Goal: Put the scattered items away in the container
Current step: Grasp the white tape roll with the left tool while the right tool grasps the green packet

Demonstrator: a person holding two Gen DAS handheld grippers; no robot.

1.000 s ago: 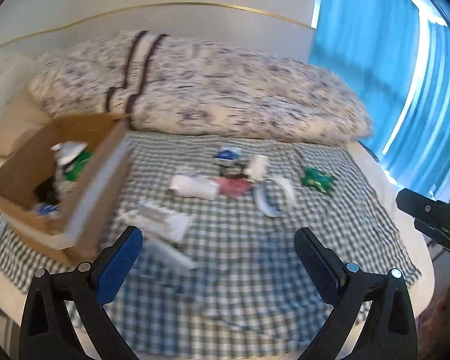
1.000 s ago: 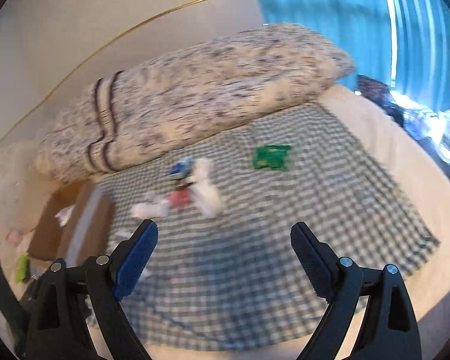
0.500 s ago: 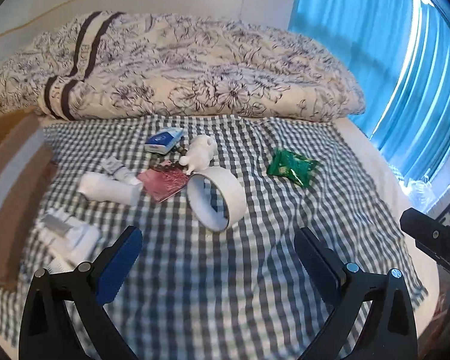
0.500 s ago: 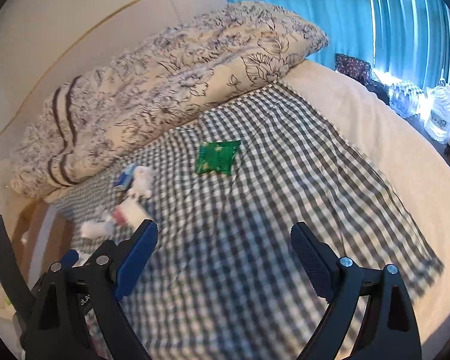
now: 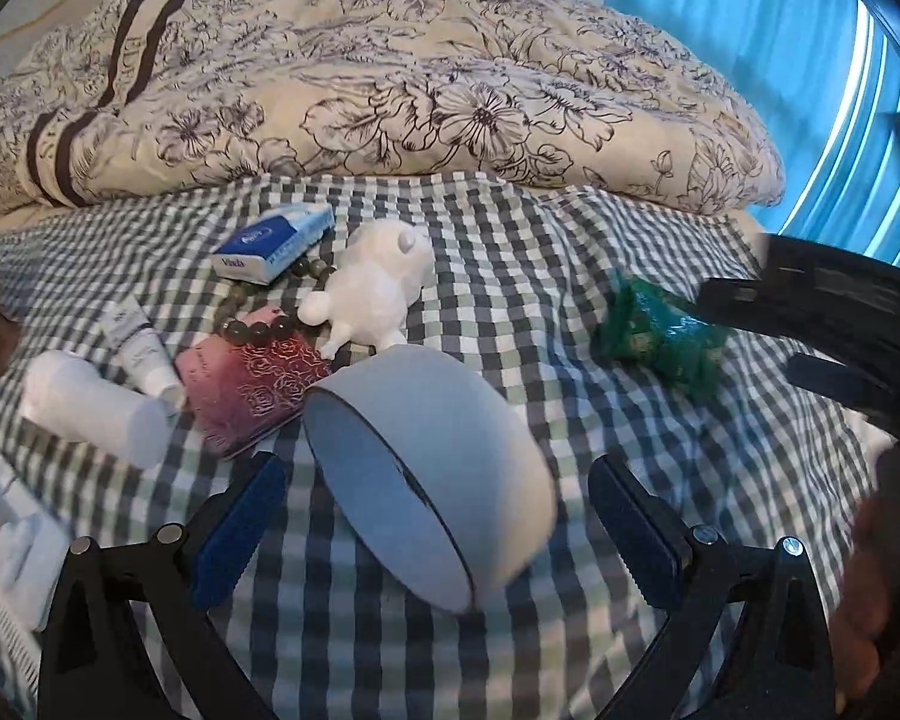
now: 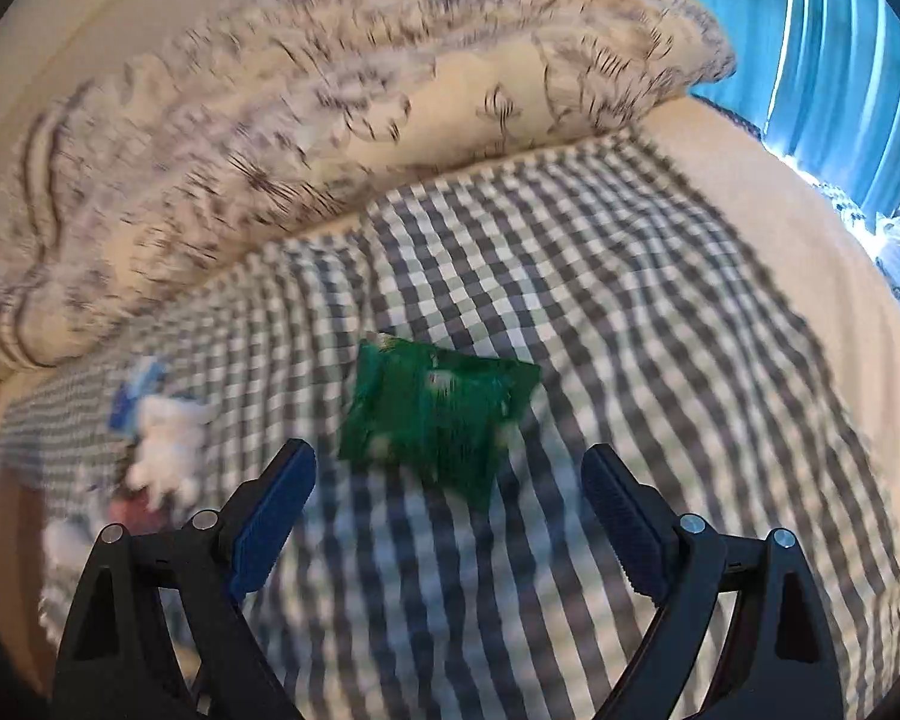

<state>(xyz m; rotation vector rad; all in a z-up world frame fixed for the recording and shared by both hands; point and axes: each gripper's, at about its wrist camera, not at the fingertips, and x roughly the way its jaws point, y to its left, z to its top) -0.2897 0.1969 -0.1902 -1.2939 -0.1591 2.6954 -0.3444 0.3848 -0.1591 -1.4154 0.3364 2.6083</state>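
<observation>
A wide white tape roll point(image 5: 432, 468) lies on its side on the checked cloth, between the fingers of my open left gripper point(image 5: 438, 531). Behind it lie a white animal figure point(image 5: 372, 294), a pink rose-patterned pouch point(image 5: 249, 387), a dark bead bracelet point(image 5: 258, 324), a blue and white box point(image 5: 273, 243), a small tube point(image 5: 141, 348) and a white bottle point(image 5: 99, 405). A green packet point(image 6: 435, 414) point(image 5: 660, 330) lies just ahead of my open right gripper point(image 6: 450, 510). The container is out of view.
A floral duvet point(image 5: 360, 78) is piled along the far side of the bed. Blue curtains point(image 6: 858, 60) hang at the right. White items point(image 5: 12, 540) lie at the cloth's left edge. The right gripper's body point(image 5: 840, 324) shows at the right of the left wrist view.
Both grippers have moved forward and down toward the bed. The tape roll now sits between the left fingers and the green packet is close before the right ones. The cardboard box has left view.
</observation>
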